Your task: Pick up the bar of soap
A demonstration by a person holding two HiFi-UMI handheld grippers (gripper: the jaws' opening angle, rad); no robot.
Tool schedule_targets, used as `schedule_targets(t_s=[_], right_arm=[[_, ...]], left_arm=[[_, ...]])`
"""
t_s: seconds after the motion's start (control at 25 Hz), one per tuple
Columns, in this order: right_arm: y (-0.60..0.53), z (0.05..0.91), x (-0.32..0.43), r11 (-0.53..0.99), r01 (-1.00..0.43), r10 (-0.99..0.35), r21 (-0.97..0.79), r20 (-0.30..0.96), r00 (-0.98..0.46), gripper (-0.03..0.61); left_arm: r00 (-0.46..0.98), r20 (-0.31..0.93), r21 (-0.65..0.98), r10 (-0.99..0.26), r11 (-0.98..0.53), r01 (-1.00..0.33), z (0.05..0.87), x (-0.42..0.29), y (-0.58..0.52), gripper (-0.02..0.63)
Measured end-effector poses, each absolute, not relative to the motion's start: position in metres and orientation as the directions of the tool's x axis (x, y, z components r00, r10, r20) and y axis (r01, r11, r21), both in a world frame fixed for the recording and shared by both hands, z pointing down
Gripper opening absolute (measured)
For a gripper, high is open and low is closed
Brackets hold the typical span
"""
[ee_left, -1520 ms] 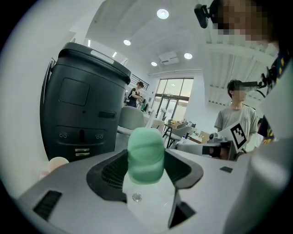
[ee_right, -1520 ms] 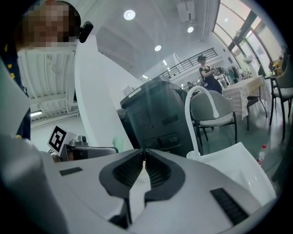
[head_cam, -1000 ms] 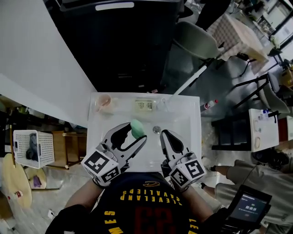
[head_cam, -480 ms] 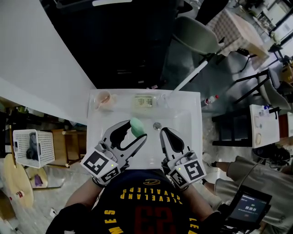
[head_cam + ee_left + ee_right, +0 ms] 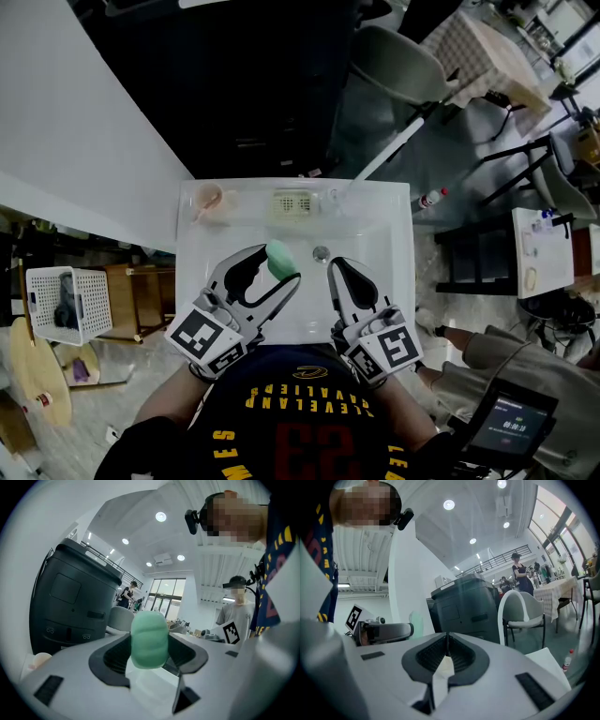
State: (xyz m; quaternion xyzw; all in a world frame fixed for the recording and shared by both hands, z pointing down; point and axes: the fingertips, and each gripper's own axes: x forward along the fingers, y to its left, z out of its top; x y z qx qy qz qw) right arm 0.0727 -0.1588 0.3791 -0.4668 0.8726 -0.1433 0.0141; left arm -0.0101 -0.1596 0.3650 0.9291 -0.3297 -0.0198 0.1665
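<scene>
A pale green bar of soap (image 5: 279, 260) (image 5: 149, 638) sits clamped between the jaws of my left gripper (image 5: 276, 267) (image 5: 148, 645), held above the white sink (image 5: 389, 239). Both ribbed pads press on its sides, and the bar sticks out past the fingertips. My right gripper (image 5: 337, 276) (image 5: 446, 652) hovers just to the right over the basin, its jaws shut together with nothing between them. The soap (image 5: 415, 623) also shows edge-on at the left of the right gripper view.
On the sink's back ledge lie a pinkish soap dish (image 5: 212, 203), a pale slotted holder (image 5: 292, 202) and the tap (image 5: 336, 203). A drain (image 5: 321, 252) sits mid-basin. A dark bin (image 5: 70, 606) stands behind the sink, a white basket (image 5: 58, 302) to the left, a chair (image 5: 522, 620) beyond.
</scene>
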Motion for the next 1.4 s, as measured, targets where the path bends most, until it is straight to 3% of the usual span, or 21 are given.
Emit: schedule_targets(t_s=[1.4], right_arm=[[-0.1524, 0.3812, 0.0660, 0.557, -0.796, -0.794, -0.237, 0.128, -0.594, 0.026]], left_arm=[[0.787, 0.063, 0.330, -0.614, -0.731, -0.597, 0.3639, -0.0086, -0.1530, 0.264]])
